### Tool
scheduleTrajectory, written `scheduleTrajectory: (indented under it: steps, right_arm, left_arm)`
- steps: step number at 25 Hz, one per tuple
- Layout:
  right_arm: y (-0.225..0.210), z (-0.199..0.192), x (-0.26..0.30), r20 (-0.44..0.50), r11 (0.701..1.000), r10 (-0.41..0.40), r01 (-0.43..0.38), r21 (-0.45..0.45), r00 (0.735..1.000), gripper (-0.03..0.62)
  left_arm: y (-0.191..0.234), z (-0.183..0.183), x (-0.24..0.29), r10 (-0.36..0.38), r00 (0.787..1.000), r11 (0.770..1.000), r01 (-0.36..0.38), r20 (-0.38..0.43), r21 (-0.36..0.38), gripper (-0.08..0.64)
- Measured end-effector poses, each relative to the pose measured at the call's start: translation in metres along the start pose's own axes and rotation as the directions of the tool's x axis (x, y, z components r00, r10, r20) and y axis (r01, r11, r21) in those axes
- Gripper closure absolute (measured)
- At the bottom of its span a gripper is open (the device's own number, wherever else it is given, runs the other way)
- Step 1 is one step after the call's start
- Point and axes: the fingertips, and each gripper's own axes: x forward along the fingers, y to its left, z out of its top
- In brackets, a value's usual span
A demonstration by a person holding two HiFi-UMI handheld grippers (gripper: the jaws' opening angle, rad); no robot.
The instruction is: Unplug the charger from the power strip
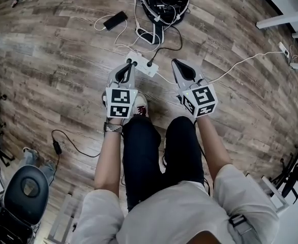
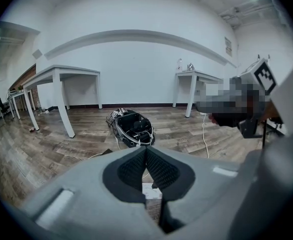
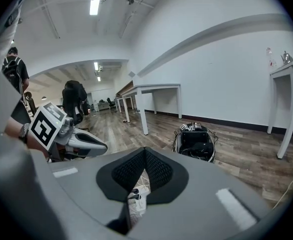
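Approach is the step in hand: left claw [image 1: 124,69] and right claw [image 1: 179,65], both pinched shut and empty, hover near the white power strip [image 1: 140,65] on the floor [image 1: 62,60], the charger's black plug [image 1: 150,63] seated in it, so one must next open around that plug.

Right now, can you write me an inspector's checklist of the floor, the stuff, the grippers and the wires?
Surface: wooden floor.
Job's things: white power strip with a black plug in it.
Clutter: open black case, black phone, dark chair.
Grippers: left gripper and right gripper near the strip, jaws together, nothing held.
Cables: black cable from plug towards case; white cable trailing right.
Surroundings: white tables, white wall.
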Motion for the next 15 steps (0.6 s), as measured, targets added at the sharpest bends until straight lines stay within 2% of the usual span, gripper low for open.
scheduleTrajectory:
  steps: [5, 10, 15]
  right_arm:
    - [-0.005, -0.034, 0.022, -0.004, 1.0, 0.012, -0.012, -0.014, 1.0, 0.591]
    - [-0.013, -0.068, 0.038, 0.001, 1.0, 0.01, -0.01, -0.026, 1.0, 0.591]
    - [-0.02, -0.113, 0.051, -0.015, 1.0, 0.012, -0.012, -0.022, 1.0, 0.583]
  left_arm:
    - [-0.002, -0.033, 0.025, -0.008, 1.0, 1.0, 0.008, -0.001, 0.015, 0.557]
    - [0.0, -0.063, 0.046, -0.006, 1.0, 1.0, 0.006, 0.015, -0.002, 0.556]
    - [-0.005, -0.1, 0.067, -0.035, 0.999, 0.999, 0.035, 0.027, -0.021, 0.555]
